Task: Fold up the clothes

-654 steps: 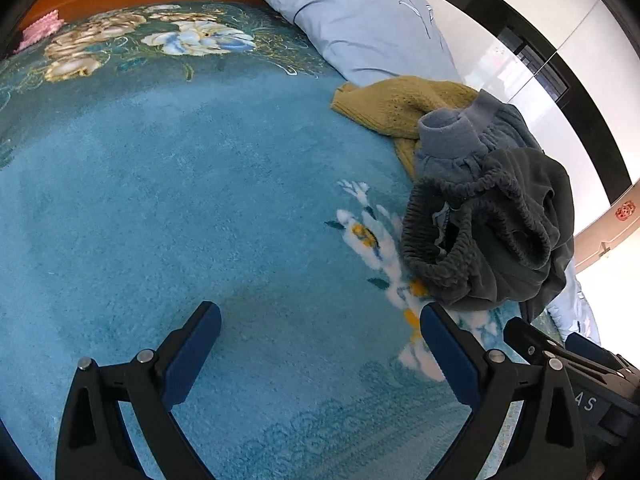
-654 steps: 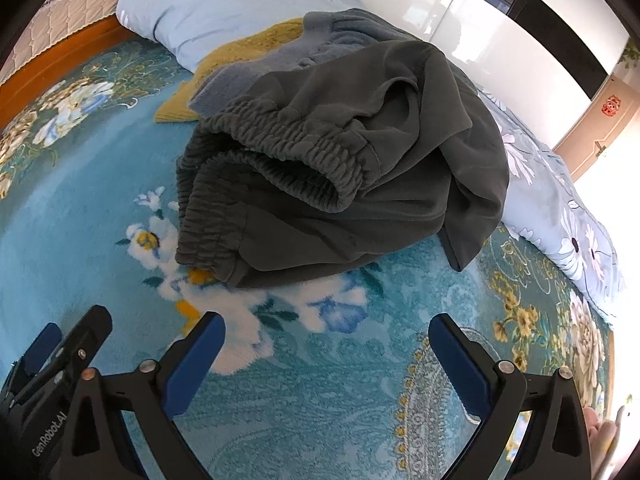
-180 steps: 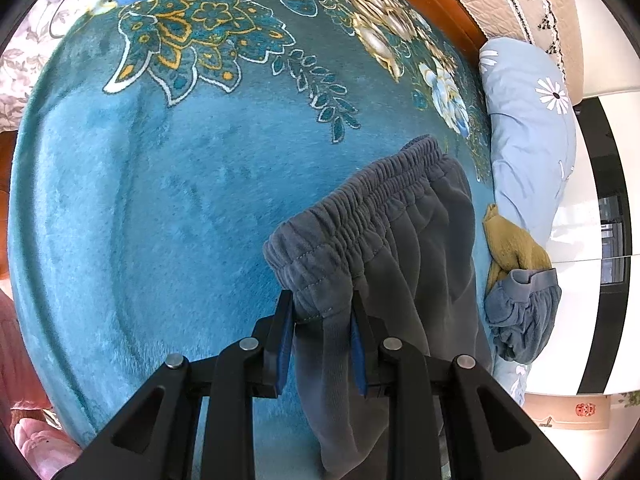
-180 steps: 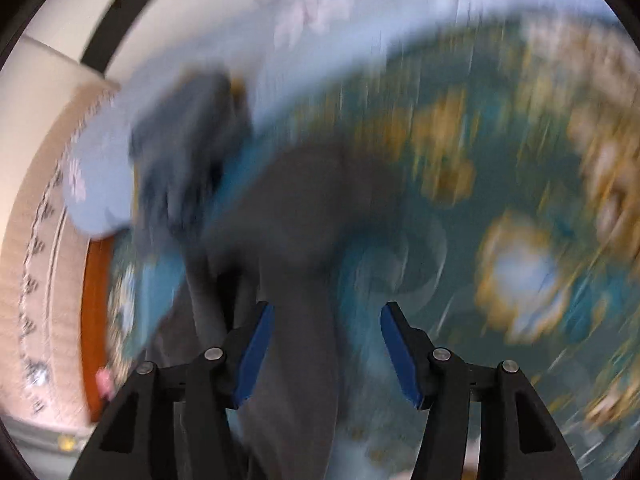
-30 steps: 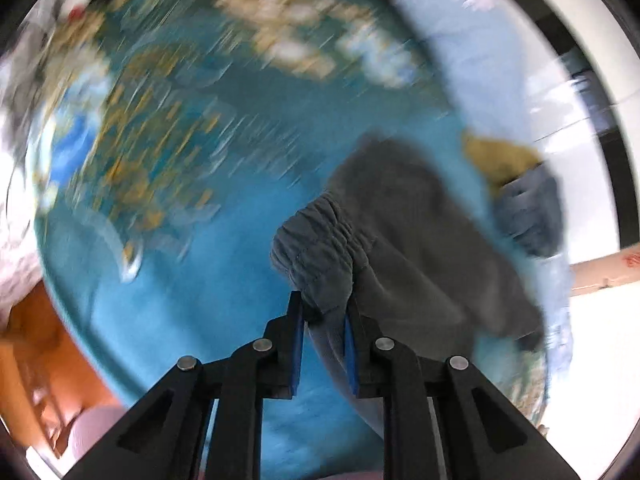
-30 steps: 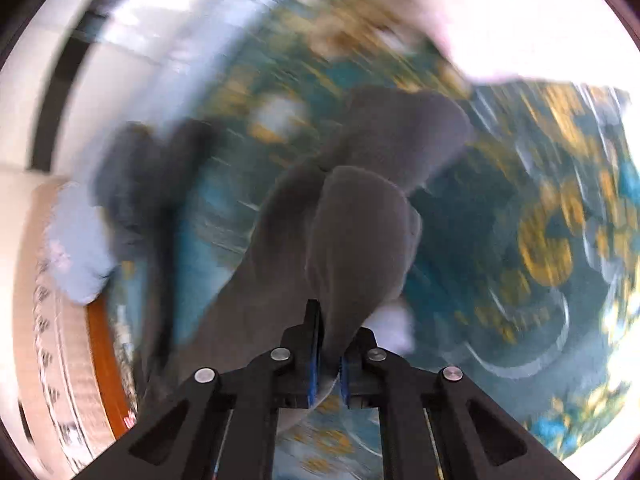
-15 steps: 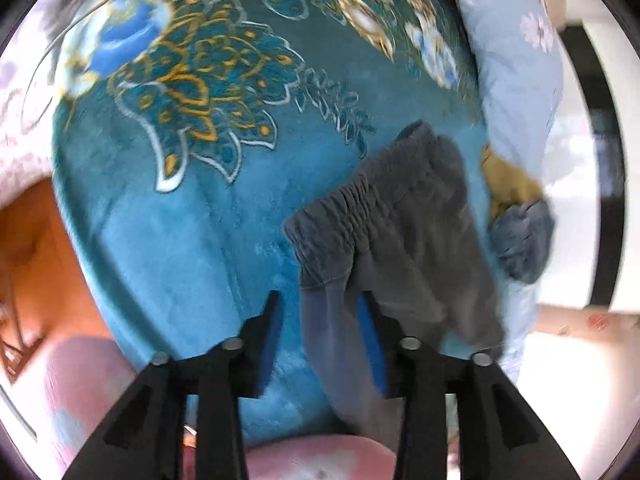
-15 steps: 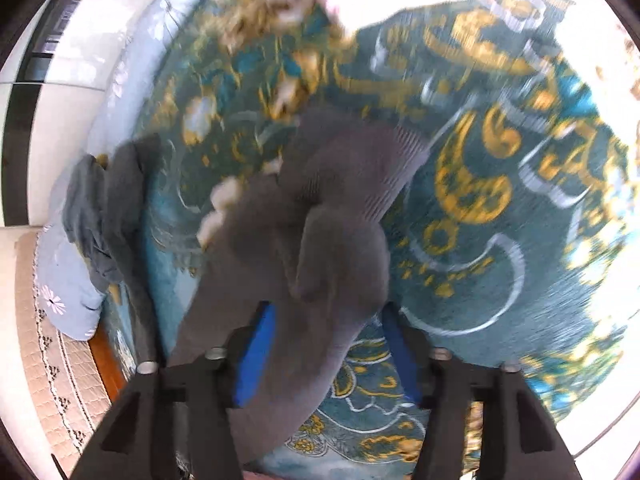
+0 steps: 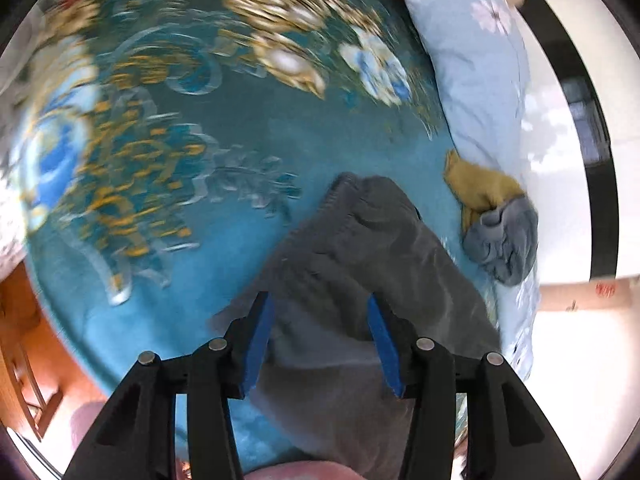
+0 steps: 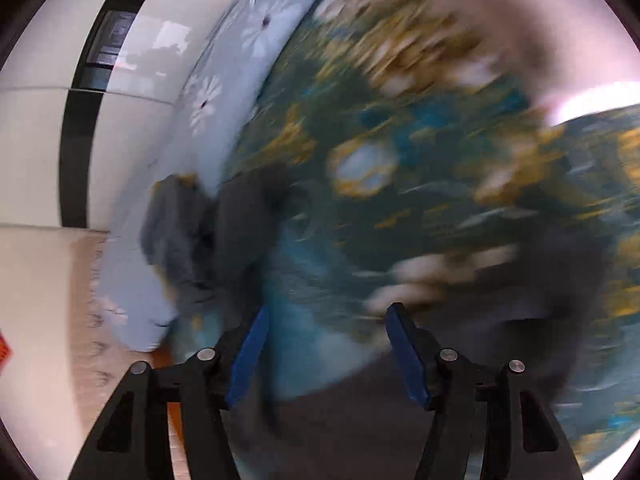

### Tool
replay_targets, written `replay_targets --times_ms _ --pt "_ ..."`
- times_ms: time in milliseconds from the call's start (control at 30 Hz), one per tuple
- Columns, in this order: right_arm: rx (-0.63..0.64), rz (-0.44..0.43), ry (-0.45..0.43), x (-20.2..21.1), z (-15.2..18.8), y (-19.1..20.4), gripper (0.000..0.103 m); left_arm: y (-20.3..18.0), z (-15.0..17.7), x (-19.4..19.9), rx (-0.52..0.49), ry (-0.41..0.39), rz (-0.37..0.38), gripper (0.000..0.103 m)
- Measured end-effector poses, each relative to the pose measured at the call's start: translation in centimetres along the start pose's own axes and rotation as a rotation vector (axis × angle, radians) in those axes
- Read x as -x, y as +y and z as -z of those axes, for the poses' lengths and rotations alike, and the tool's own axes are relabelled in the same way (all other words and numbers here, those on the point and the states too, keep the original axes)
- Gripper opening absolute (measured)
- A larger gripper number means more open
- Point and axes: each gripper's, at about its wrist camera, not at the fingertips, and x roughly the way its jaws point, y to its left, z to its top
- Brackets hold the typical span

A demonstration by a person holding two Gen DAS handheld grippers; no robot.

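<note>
Dark grey sweatpants point(image 9: 360, 264) lie stretched out on the teal floral blanket point(image 9: 224, 200), their elastic waistband at the far end. My left gripper point(image 9: 320, 332) is open and empty, hovering above the near part of the pants. My right gripper point(image 10: 326, 344) is open and empty; its view is heavily blurred. There the pants point(image 10: 248, 220) show as a dark shape at left, with more dark cloth under the fingers.
A mustard garment point(image 9: 480, 188) and a blue-grey garment point(image 9: 504, 240) are piled beside a light blue floral pillow point(image 9: 476, 60) at the right edge of the bed. The wooden bed frame point(image 9: 16, 320) and floor show at lower left.
Both grippers were shut on the pants a second ago. They have opened and let go. The pants now lie on the blanket and both views swing fast.
</note>
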Motion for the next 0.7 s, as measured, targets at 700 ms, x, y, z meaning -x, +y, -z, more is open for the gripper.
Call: replay_targets --times_ms 700 --pt "-0.225 0.016 -0.092 -18.8 -7.5 6.8 0.072 -5.8 -4.3 -11.0 -0.251 0.152 -0.075 0.054"
